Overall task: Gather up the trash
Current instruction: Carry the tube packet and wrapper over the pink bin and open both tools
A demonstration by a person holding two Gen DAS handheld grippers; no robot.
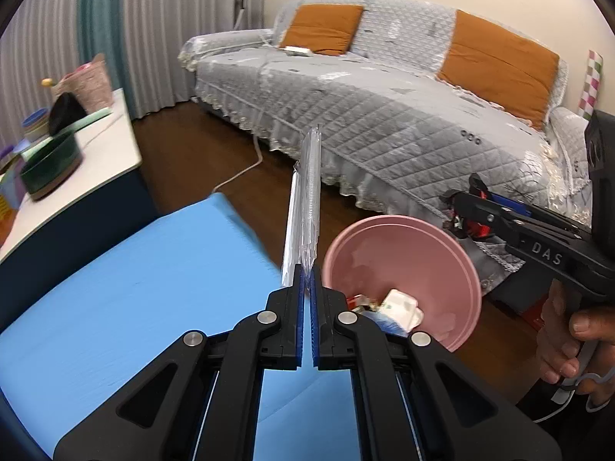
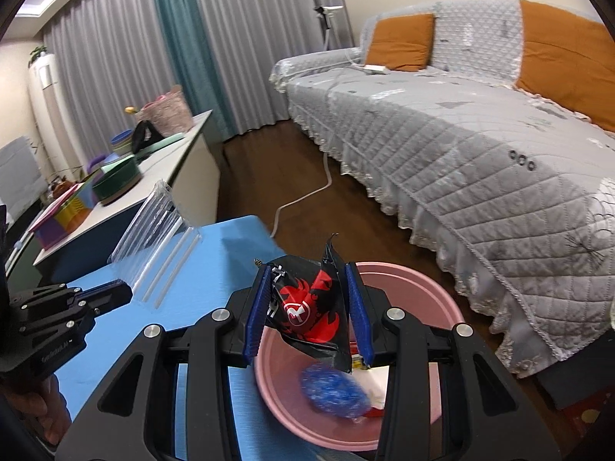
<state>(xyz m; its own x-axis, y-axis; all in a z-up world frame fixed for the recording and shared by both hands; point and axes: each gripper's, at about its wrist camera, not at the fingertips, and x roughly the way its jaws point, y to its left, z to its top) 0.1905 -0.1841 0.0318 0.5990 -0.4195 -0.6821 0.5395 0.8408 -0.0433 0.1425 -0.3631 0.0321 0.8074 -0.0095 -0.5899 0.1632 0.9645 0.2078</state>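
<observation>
The left hand-held gripper (image 1: 306, 288) is clenched on a clear crinkly plastic sleeve (image 1: 307, 207) above the blue desk (image 1: 134, 307); the right hand-held gripper (image 2: 307, 307) grasps a black-and-red foil wrapper (image 2: 311, 311) over the round pink plastic bin (image 2: 430, 299). Released left of the near rim, the sleeve could miss

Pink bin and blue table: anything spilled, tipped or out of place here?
Nothing stands out. The pink bin sits upright beside the blue table with trash inside, none visibly spilled. Each gripper holds a wrapper: clear plastic left, black-and-red right.
</observation>
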